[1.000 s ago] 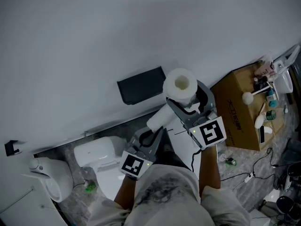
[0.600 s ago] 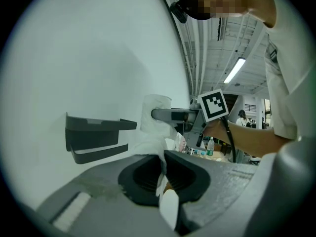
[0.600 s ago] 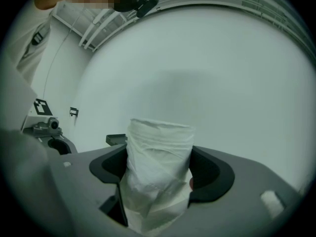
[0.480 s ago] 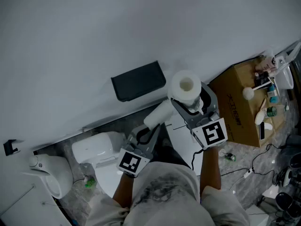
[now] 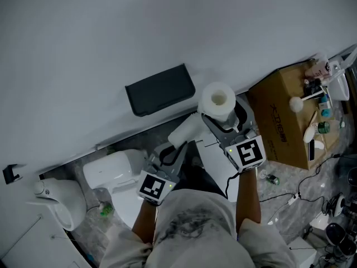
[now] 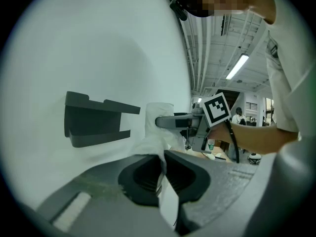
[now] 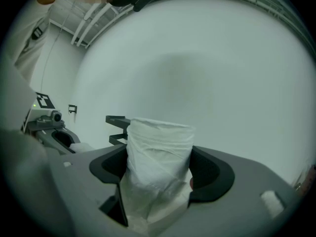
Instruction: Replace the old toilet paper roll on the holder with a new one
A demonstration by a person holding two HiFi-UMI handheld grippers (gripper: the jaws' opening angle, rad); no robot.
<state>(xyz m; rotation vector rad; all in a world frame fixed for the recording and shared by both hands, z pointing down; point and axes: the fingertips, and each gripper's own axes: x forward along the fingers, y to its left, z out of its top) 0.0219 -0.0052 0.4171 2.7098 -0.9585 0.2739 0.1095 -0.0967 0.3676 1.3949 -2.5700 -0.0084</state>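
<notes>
A white toilet paper roll (image 5: 217, 100) stands upright between the jaws of my right gripper (image 5: 220, 119), which is shut on it; in the right gripper view the roll (image 7: 158, 157) fills the gap between the jaws. A loose tail of paper (image 5: 187, 130) runs from the roll down to my left gripper (image 5: 172, 151), shut on that sheet (image 6: 163, 157). The black holder (image 5: 160, 90) hangs on the white wall, up and left of the roll, with nothing on it. It also shows as the holder (image 6: 94, 120) in the left gripper view and the holder (image 7: 118, 130) beyond the roll.
A white toilet (image 5: 109, 175) sits below left of the holder. An open cardboard box (image 5: 284, 121) with bottles and brushes stands at the right. Cables lie on the floor (image 5: 301, 197) at the lower right. A small black hook (image 5: 11, 173) is on the wall far left.
Both grippers have sunk with the roll and its tail. The holder now sits higher and further left of the roll in the head view.
</notes>
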